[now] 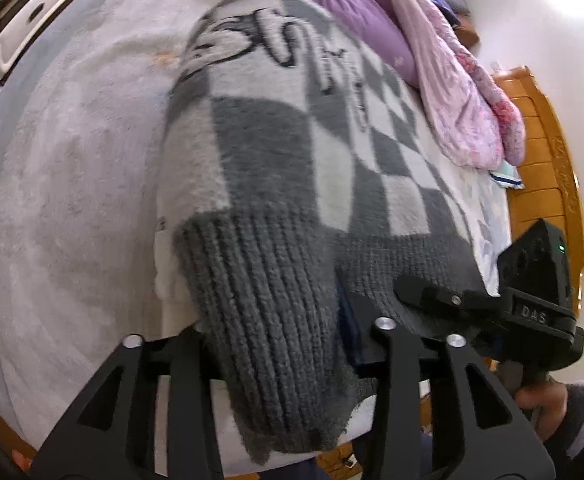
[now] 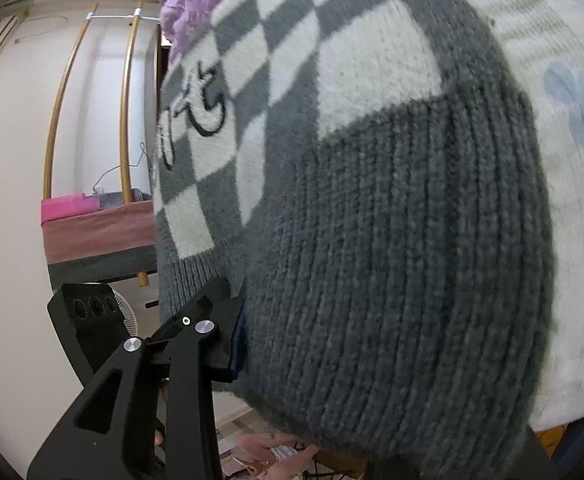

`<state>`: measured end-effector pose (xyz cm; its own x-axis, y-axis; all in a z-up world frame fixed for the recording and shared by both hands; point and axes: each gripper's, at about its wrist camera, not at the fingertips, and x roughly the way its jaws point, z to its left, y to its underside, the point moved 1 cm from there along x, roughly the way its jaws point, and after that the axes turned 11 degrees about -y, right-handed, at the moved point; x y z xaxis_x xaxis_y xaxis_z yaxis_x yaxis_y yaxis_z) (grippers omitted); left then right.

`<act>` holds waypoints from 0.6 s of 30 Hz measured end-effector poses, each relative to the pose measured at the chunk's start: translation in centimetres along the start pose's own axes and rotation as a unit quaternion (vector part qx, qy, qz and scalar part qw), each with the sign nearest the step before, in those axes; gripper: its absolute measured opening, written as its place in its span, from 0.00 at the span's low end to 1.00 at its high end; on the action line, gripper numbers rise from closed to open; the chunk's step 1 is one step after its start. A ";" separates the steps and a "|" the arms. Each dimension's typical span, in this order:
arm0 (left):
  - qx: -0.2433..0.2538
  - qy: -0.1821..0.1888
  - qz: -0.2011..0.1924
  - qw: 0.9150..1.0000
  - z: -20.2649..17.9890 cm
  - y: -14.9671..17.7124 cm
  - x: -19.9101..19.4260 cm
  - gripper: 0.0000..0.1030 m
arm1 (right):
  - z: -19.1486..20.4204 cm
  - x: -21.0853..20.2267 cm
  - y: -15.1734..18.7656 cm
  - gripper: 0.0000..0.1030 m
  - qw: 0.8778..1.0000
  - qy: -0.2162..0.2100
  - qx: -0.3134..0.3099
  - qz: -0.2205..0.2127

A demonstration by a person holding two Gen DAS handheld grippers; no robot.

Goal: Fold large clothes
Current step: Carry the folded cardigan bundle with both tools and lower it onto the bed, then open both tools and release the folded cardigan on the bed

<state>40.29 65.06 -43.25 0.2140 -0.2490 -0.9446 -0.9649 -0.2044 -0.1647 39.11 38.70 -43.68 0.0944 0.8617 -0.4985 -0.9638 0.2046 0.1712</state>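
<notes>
A grey-and-white checkered knit sweater [image 1: 292, 152] with black script lettering lies stretched across the bed [image 1: 72, 184], which is covered by a pale fuzzy blanket; the sweater's dark grey ribbed hem [image 1: 276, 320] hangs over the near edge of the mattress toward both cameras. In the left wrist view the left hand-held gripper [image 1: 280, 344] has the ribbed hem draped between its two black fingers, which stand apart on either side of the knit; whether the pads actually press on the fabric cannot be told. To the right in that view the right hand-held gripper [image 1: 423, 292] reaches onto the same hem, held by a hand [image 1: 539, 396] in a grey cuff. In the right wrist view the hem fills the frame and hides one finger of the right hand-held gripper [image 2: 252, 336], so its grip on the knit cannot be told. A purple and pink floral quilt [image 1: 431, 40] is bunched along the far side of the bed, beside a wooden headboard [image 1: 547, 168].
</notes>
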 end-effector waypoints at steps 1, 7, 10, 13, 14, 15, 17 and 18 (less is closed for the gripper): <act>0.001 -0.012 -0.003 1.000 0.3 0.0 -0.1 0.53 | 0.2 0.0 -0.1 0.38 1.000 0.006 -0.007 -0.001; 0.006 -0.076 0.003 0.997 -0.2 0.3 -0.8 0.67 | 0.7 -0.7 0.9 0.53 0.997 0.071 -0.010 -0.020; -0.012 -0.123 0.006 0.992 -0.3 0.5 -1.8 0.73 | 1.2 -1.7 0.8 0.53 0.996 0.089 -0.018 -0.009; -0.040 -0.155 -0.010 0.987 -0.4 1.5 -4.2 0.73 | 1.7 -4.2 1.2 0.53 0.992 0.110 -0.059 -0.001; -0.045 -0.167 -0.024 0.985 -0.7 1.7 -5.3 0.73 | 1.2 -6.2 2.2 0.53 0.992 0.109 -0.071 0.000; -0.049 -0.186 -0.037 0.981 -0.9 2.0 -6.3 0.73 | 1.4 -7.5 2.3 0.53 0.990 0.110 -0.087 -0.006; -0.053 -0.200 -0.063 0.976 -1.5 2.4 -8.1 0.73 | 2.5 -9.5 1.4 0.44 0.987 0.104 -0.117 -0.021; -0.056 -0.199 -0.074 0.976 -1.9 2.3 -8.9 0.73 | 3.2 -10.6 0.6 0.44 0.985 0.106 -0.127 -0.041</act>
<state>36.47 65.02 -34.64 0.2523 0.1732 -0.9520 -0.9003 -0.3187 -0.2966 38.31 31.14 -35.59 0.1465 0.7249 -0.6730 -0.9889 0.1241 -0.0817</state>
